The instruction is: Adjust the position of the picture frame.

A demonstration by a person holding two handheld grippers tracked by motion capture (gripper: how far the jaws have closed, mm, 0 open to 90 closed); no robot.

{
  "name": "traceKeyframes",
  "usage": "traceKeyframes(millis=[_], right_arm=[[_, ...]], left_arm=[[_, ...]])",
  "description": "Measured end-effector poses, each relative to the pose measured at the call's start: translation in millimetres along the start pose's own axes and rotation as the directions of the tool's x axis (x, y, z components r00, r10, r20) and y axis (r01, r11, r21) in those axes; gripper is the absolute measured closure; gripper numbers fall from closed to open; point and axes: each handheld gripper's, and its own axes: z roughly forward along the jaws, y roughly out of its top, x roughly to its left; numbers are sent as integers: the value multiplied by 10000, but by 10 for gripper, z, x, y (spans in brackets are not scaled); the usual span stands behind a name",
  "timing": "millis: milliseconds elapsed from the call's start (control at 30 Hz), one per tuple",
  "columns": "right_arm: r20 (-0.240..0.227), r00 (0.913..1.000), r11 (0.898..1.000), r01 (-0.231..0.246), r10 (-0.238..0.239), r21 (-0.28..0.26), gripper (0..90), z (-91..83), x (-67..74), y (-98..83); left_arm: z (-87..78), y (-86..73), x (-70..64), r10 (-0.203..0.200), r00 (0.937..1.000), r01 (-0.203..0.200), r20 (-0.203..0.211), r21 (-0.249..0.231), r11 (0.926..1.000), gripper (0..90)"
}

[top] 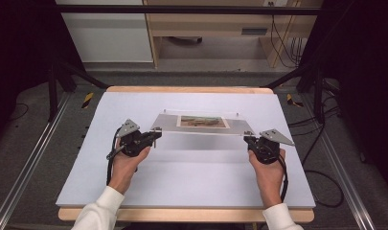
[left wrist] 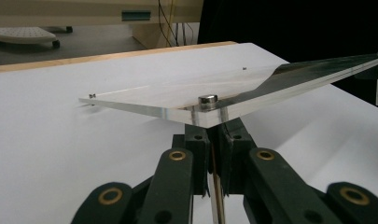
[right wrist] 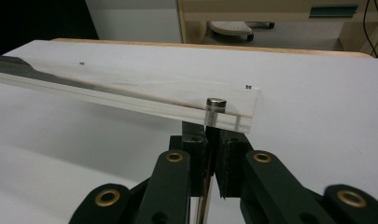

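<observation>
While the white rectangular worktop (top: 182, 177) lies flat beneath, you hold the clear rectangular acrylic frame (top: 201, 125), a picture sandwiched in it, lifted above the surface between your hands. Your left claw (top: 156, 134) is pressed together on the frame's near left corner by its metal standoff (left wrist: 208, 99); your right claw (top: 247, 138) pinches the near right corner likewise.

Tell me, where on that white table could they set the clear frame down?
The white table is bare between the hands and its near edge, and along its far edge. It is crowded only mid-table, where the clear frame hangs between both grippers.
</observation>
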Motion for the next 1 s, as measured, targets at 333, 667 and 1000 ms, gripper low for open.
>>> traceKeyframes(millis=[333,667,1000], right_arm=[[-136,9999,9992,97,-92,379,843,-2,94,-146],[-296,9995,9967,-76,100,802,849,15,80,-291],[-356,9993,9943,-90,129,1066,849,25,73,-360]], left_arm=[[-58,-186,0,-153,9994,173,-304,675,9976,836],[-57,-323,-36,18,9989,36,-461,1162,9932,840],[-55,-397,-62,102,9984,-24,-548,1397,9902,841]])
